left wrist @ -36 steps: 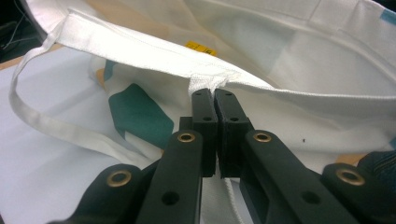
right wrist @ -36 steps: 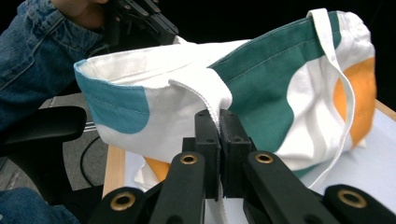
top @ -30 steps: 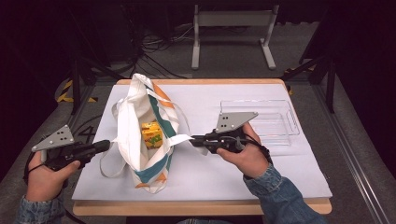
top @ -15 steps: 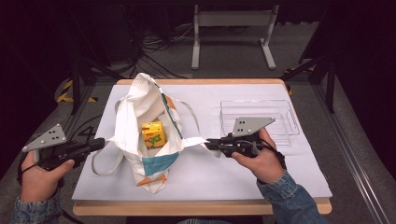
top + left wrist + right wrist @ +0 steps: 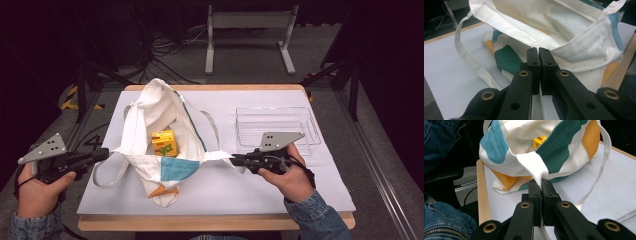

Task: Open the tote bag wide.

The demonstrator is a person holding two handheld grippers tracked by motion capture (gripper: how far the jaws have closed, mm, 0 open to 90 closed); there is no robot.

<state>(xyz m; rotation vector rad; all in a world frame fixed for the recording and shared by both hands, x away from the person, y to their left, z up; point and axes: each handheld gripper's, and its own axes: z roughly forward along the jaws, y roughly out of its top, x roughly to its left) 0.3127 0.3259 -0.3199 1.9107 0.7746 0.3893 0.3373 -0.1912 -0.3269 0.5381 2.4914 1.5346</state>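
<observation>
tote bag with yellow carton inside, left gripper and right gripper each clamped on its rim

White bag, teal-orange-blue patches; yellow carton.

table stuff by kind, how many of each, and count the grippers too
tote bag: 1
yellow carton inside the bag: 1
clear plastic tray: 1
grippers: 2, left gripper and right gripper, each shut on a bag strap
total: 5
</observation>
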